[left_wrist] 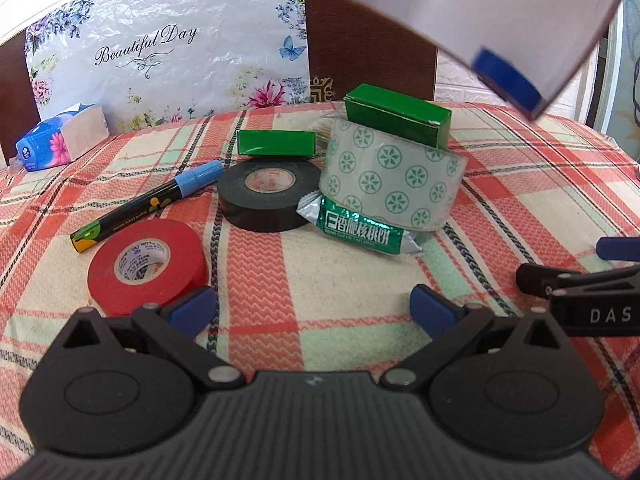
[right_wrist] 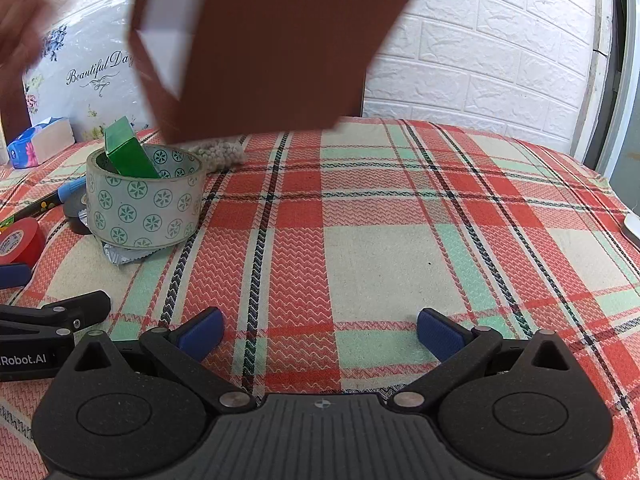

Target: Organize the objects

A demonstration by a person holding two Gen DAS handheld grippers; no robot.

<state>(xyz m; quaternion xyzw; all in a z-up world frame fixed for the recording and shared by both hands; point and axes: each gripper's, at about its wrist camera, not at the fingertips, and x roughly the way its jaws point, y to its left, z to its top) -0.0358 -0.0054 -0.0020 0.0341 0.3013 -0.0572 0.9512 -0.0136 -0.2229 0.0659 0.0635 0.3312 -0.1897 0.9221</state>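
cloth (right_wrist: 384,248): red, mint and cream plaid with dark lines, covering the table under everything.
bag (left_wrist: 168,52): white plastic printed with flowers, blue butterflies and the script "Beautiful Day", standing upright at the far edge.
tissue pack (left_wrist: 60,136): blue wrapper with a pink flower, lying at the far left just in front of the bag.
wall (right_wrist: 480,48): white brick-pattern panels behind the far right edge.
board (left_wrist: 368,52): dark brown panel with a gold corner ornament, upright to the right of the bag.
frame (right_wrist: 616,60): pale grey upright strip at the right margin; what it belongs to cannot be told.
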